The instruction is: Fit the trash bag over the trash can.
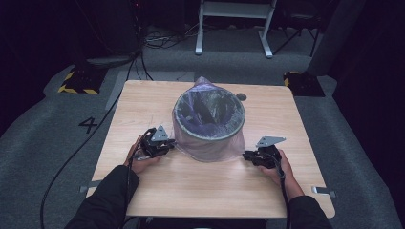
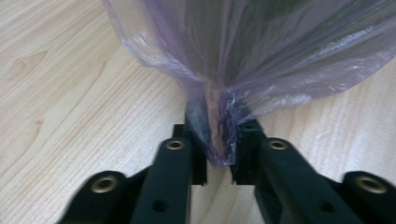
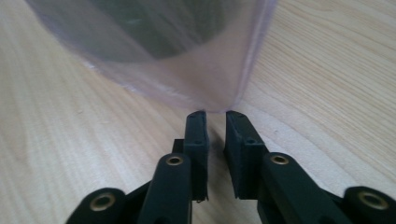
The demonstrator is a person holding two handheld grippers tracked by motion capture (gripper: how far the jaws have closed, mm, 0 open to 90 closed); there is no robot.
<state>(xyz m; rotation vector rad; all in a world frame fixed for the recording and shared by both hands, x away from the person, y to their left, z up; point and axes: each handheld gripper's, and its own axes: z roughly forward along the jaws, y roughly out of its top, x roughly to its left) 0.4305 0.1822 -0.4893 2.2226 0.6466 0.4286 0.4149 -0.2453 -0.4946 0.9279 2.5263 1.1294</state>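
Releasing the purple bin liner [image 1: 210, 145]: left gripper [image 2: 218, 142] fingers slightly parted around a fold, right gripper [image 3: 215, 116] empty (barely apart); back straight off along the surface [image 1: 157, 191].

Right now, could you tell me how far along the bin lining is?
Done: the purple bag is draped over the bin down to the table. In hand: the left gripper has a fold of bag between its slightly parted jaws; the right gripper sits at the bag's edge, empty. Left: probably withdrawing both.
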